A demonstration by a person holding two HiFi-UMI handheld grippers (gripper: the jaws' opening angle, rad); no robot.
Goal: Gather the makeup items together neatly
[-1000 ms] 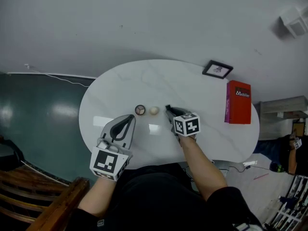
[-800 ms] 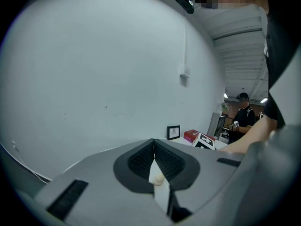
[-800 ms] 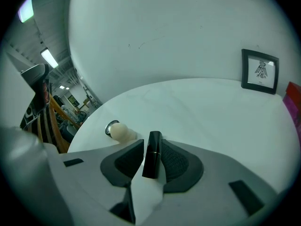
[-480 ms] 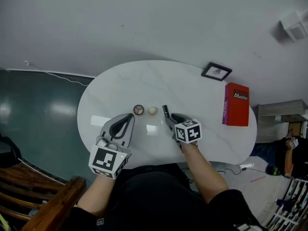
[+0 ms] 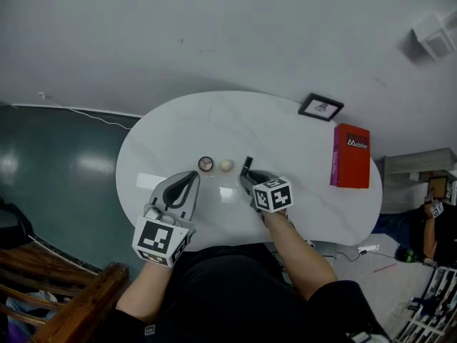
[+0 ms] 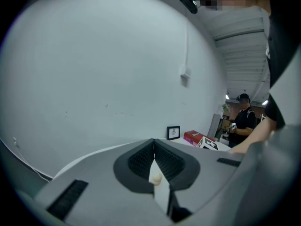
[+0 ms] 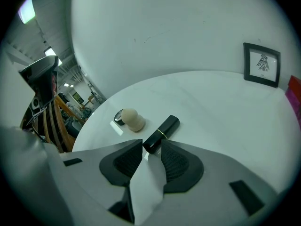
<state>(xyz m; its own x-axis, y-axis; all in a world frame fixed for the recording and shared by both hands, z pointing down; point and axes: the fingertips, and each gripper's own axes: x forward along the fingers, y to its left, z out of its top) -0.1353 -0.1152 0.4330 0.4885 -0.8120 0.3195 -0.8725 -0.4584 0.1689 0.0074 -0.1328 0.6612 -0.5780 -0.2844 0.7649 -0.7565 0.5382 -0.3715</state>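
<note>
Left gripper [image 5: 193,175], jaws pressed together on nothing, waits just short of the row on the white table [image 5: 285,131]. Compact [image 5: 206,163], sponge [image 5: 226,165] and lipstick [image 5: 247,165] lie close in line, apparently gathered. Right gripper [image 5: 247,178]: jaws just opening, lipstick's near end loose at their mouth, seemingly set down beside the sponge.

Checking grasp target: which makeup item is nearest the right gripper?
The black lipstick: one end sits at the right gripper's jaws, which have just been opening. The beige sponge and round compact lie farther off.
</note>
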